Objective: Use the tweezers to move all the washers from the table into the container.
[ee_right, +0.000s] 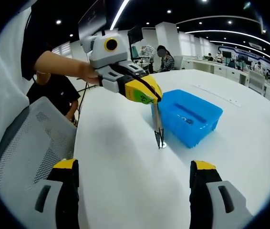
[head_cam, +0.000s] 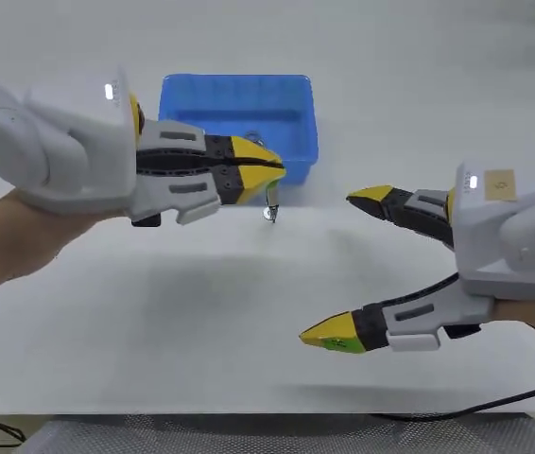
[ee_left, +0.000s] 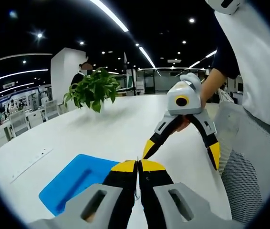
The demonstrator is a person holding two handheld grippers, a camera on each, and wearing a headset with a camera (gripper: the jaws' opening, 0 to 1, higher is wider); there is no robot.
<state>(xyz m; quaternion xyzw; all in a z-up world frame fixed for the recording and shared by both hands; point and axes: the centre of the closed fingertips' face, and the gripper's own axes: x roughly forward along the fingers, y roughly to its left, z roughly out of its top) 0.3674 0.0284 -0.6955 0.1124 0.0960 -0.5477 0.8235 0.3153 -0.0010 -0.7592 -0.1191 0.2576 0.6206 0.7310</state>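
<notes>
That small silvery metal washer looks light, thin and slippery, so I'd pinch it across the rim, and gently, or it'll ping off. It sits at the tip of the slim metal tweezers, just beside the blue rectangular plastic container, low over the white table. The left gripper is clamped tight on the tweezers, and the right gripper hangs wide apart, holding nothing.

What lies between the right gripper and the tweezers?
Bare white table; the right gripper view shows that stretch from the right gripper to the tweezers with nothing on it.
</notes>
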